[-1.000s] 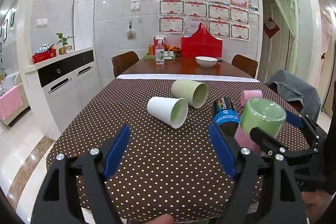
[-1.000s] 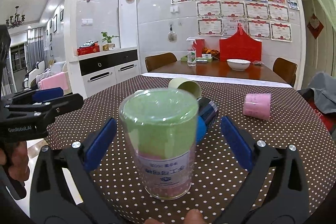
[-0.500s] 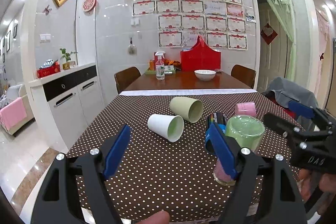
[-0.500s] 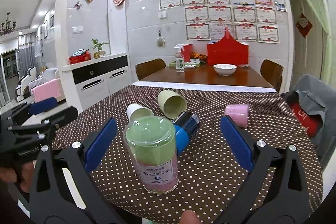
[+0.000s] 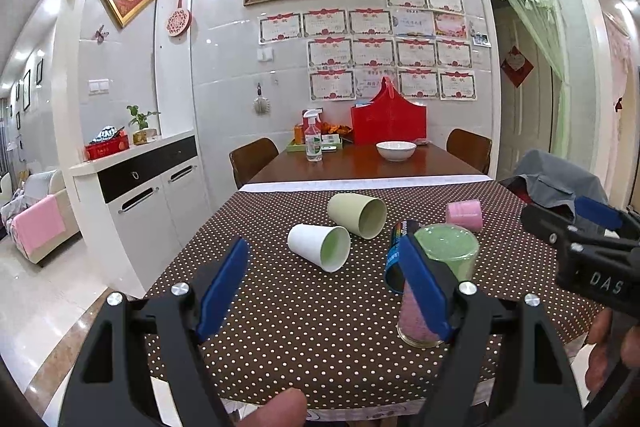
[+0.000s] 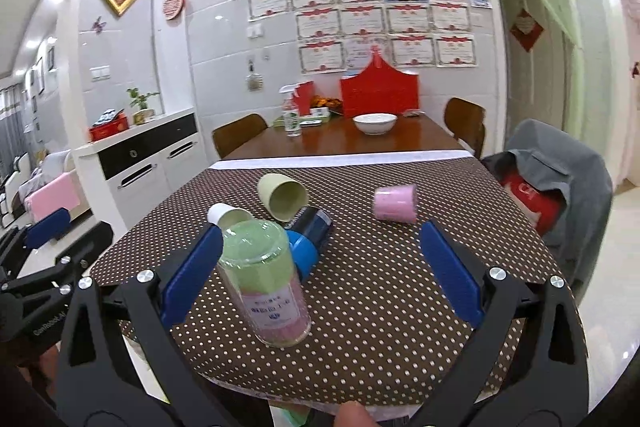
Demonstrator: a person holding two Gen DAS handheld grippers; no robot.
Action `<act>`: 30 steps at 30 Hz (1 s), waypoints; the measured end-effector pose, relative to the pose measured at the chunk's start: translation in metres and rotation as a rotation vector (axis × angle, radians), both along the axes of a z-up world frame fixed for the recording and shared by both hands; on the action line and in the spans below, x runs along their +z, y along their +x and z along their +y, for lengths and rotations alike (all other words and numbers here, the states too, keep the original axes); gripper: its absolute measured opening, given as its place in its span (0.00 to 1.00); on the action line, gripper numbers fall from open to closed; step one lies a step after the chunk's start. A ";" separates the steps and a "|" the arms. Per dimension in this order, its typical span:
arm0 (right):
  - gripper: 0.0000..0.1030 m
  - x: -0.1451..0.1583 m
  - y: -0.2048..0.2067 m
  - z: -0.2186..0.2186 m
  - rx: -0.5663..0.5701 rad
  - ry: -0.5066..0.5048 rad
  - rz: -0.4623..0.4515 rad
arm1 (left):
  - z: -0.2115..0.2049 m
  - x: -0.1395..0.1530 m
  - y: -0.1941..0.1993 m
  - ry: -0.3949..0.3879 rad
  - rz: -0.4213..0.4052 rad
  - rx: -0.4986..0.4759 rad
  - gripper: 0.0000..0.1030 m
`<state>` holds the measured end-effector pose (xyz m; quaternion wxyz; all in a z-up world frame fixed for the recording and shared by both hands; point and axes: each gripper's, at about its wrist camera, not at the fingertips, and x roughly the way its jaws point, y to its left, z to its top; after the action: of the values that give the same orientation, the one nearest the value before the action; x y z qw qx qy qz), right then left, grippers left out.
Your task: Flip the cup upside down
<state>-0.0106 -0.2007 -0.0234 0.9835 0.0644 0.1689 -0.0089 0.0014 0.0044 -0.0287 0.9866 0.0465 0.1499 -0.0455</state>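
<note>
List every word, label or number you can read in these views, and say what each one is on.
"DAS": white letters on the black body of the right gripper, cut off at the frame edge.
"GenRobot.AI": body of the left gripper, small.
"CA": red item under the grey jacket, partly covered.
Clear cup label: blurred.
Blue can print: unreadable.
Wall certificates: too small.
</note>
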 end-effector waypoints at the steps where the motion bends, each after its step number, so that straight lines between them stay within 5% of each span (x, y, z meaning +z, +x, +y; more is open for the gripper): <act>1: 0.94 -0.001 -0.002 -0.001 -0.007 0.003 0.001 | -0.001 0.000 -0.001 0.001 0.000 -0.001 0.74; 30: 0.94 -0.004 -0.014 0.013 -0.033 -0.022 -0.001 | -0.010 0.003 -0.016 -0.003 -0.004 0.001 0.74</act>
<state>-0.0244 -0.1880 -0.0271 0.9840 0.0561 0.1672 -0.0269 -0.0145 -0.0051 -0.0259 0.9869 0.0451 0.1479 -0.0450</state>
